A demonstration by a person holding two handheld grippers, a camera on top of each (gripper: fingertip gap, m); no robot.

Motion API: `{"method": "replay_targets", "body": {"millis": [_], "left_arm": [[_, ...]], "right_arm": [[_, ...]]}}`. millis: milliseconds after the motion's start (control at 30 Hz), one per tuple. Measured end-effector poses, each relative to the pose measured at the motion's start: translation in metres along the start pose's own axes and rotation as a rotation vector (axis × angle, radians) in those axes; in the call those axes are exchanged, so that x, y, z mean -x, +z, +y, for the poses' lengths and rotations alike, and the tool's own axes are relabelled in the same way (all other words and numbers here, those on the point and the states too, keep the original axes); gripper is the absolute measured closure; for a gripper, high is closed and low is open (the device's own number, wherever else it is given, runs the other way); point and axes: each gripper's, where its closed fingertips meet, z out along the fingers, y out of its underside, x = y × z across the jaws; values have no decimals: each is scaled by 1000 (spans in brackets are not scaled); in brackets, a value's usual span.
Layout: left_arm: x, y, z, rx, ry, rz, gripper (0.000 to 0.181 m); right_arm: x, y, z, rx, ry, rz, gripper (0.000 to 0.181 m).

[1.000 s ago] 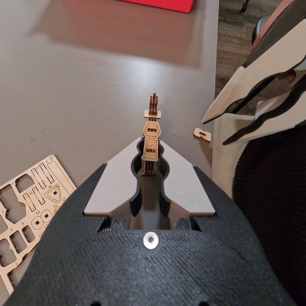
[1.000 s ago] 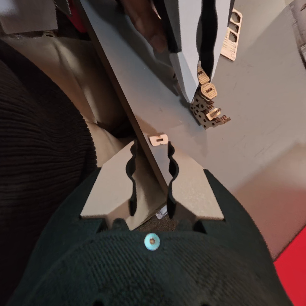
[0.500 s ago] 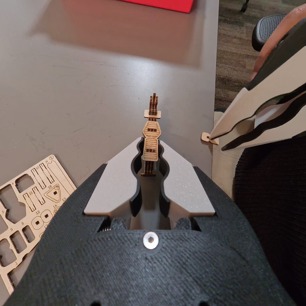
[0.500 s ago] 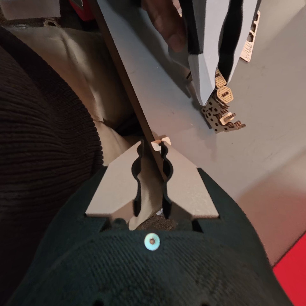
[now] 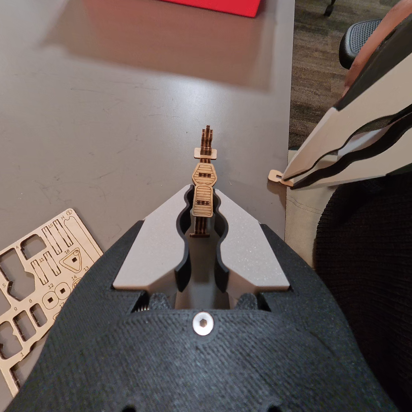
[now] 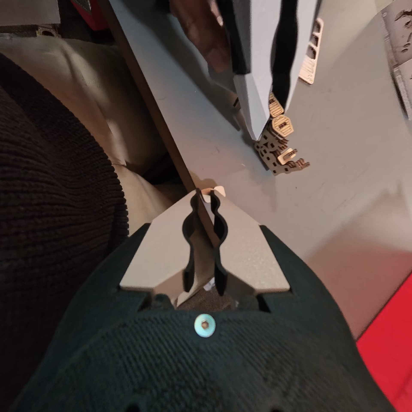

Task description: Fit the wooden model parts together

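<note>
Left gripper [image 5: 204, 196] clamped on the pale laser-cut wooden model assembly [image 5: 204, 178], frame centre. Right gripper [image 6: 204, 196] pinching the small slotted wooden piece [image 5: 275, 176] at the grey table [image 5: 111, 133] edge, right of centre. Piece not yet fitted.

A half-built wooden model [image 5: 204, 178] of pale laser-cut plywood stands upright on the grey tabletop, near its right edge, clamped between the tips of the left gripper [image 5: 202, 196]. Its top carries two slatted plates and a small crosspiece. A small flat slotted part [image 5: 276, 176] overhangs the right edge, pinched at the tips of the right gripper [image 6: 204, 197].
</note>
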Motion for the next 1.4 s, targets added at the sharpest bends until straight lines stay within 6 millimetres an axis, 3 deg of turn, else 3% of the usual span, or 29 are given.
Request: {"method": "replay_targets", "body": {"millis": [100,233,433,633,900,1400], "left_arm": [[0,0,0,0,0,0,167],[0,0,0,0,2,-1,167],[0,0,0,0,0,1,167],[0,0,0,0,-2,2,167],[0,0,0,0,-1,3,167],[1,1,1,9,-7,-2,163]], "right_arm": [[-9,-5,-5,-58,81,6,173],[-36,-13,-1,-136,295,34,173],[-57,-25,0,-359,774,-199,173],[-52,-16,7,-414,1064,-443,173],[-58,-10,17,-393,1212,-486,173],[-69,-18,14,-458,1196,-459,172]]}}
